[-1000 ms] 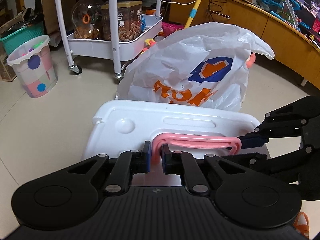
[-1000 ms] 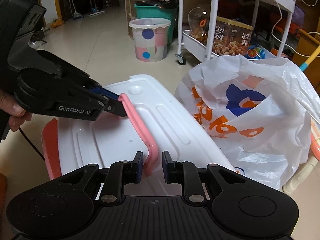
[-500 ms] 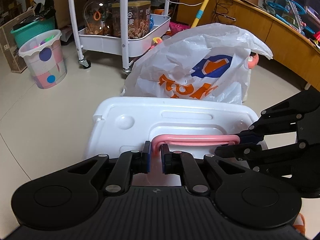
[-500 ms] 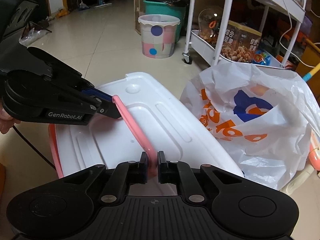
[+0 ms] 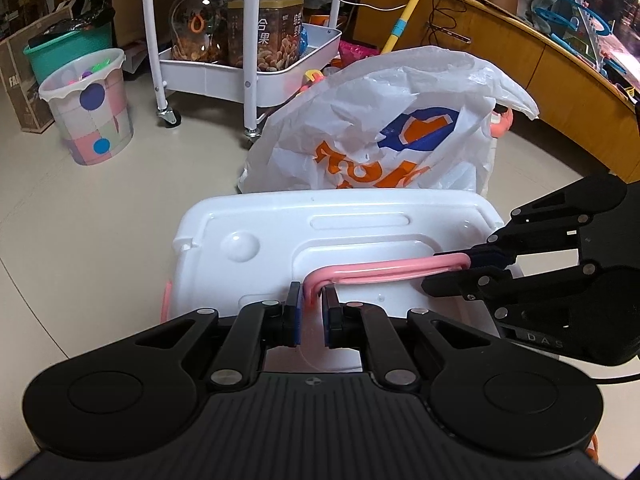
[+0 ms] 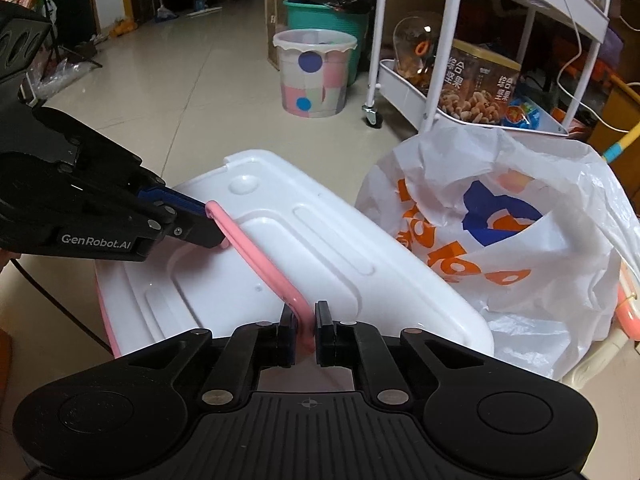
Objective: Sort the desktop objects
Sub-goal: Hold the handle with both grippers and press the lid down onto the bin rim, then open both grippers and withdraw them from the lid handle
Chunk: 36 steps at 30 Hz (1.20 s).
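A white lidded storage box [image 5: 352,232] with pink sides stands on the floor; it also shows in the right wrist view [image 6: 328,256]. Its pink handle [image 5: 384,270] is raised above the lid. My left gripper [image 5: 311,300] is shut on the handle's left end. My right gripper [image 6: 306,324] is shut on the handle's other end [image 6: 260,256]. Each gripper shows in the other's view, the right gripper [image 5: 484,262] at the right and the left gripper [image 6: 200,224] at the left.
A white plastic bag [image 5: 384,136] with orange and blue print stands just behind the box. A white wheeled cart [image 5: 248,72] holds nut jars. A patterned bin [image 5: 90,108] and a teal basket [image 5: 68,52] stand at the left. A wooden desk [image 5: 540,56] curves along the right.
Both grippers have lifted with the handle, so the floor and bins look farther away. The right gripper closed on the handle, where it stood open a second ago.
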Motion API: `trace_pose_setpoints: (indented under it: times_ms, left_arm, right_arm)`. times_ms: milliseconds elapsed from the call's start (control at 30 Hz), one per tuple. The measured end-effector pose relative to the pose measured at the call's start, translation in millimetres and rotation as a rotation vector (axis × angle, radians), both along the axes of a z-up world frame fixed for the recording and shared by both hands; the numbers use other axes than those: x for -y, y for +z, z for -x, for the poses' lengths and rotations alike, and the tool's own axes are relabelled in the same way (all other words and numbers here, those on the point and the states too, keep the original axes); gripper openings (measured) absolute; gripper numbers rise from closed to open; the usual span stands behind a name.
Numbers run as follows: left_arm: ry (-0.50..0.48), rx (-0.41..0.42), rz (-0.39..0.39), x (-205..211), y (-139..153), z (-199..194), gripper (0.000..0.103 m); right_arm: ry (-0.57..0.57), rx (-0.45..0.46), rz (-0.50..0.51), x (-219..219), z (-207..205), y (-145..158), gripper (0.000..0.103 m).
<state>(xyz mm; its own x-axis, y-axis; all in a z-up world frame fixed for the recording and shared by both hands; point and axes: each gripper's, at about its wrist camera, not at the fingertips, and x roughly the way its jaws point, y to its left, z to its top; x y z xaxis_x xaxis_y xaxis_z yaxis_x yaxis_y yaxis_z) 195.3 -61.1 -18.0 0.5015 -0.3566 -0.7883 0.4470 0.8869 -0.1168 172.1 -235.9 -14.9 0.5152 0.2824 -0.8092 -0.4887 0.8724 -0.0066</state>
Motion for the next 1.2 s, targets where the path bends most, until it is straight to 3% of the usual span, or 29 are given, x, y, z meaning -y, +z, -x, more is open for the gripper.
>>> trace_pose_setpoints:
  times_ms: [133, 267, 533, 600, 667, 733, 833, 900, 933, 1067, 1200]
  left_arm:
    - [0.004, -0.018, -0.005, -1, -4, 6, 0.01]
    - [-0.007, -0.019, -0.022, 1, -5, 12, 0.01]
    - [0.016, -0.034, -0.036, 4, -11, 19, 0.01]
    - [0.02, -0.037, -0.042, 6, -12, 22, 0.01]
    - [0.03, -0.051, -0.036, 7, -13, 24, 0.011]
    - [0.044, -0.054, -0.026, 7, -11, 26, 0.014]
    - [0.063, -0.041, -0.044, 8, -7, 31, 0.031]
    - [0.101, -0.029, -0.048, 8, -2, 36, 0.054]
    - [0.12, -0.027, -0.043, 7, 0, 38, 0.058]
    - [0.187, -0.028, -0.03, 3, 9, 48, 0.067]
    - [0.225, -0.019, -0.038, 1, 18, 61, 0.068]
  right_arm:
    - [0.005, -0.019, -0.015, 0, 8, -2, 0.008]
    - [0.026, -0.032, 0.035, -7, 17, -8, 0.008]
    - [-0.028, -0.035, 0.012, -3, 19, -12, 0.008]
    - [-0.054, -0.048, -0.029, 1, 20, -10, 0.013]
    - [-0.081, -0.051, -0.049, 3, 22, -8, 0.034]
    - [-0.108, -0.038, -0.041, 3, 27, -6, 0.037]
    - [-0.152, -0.029, -0.044, 3, 35, -2, 0.038]
    - [-0.183, -0.027, -0.058, 3, 42, 1, 0.038]
    - [-0.199, -0.025, -0.059, 2, 45, 3, 0.039]
    - [-0.276, -0.006, -0.06, -2, 59, 14, 0.045]
    - [-0.367, 0.011, -0.07, -4, 75, 27, 0.047]
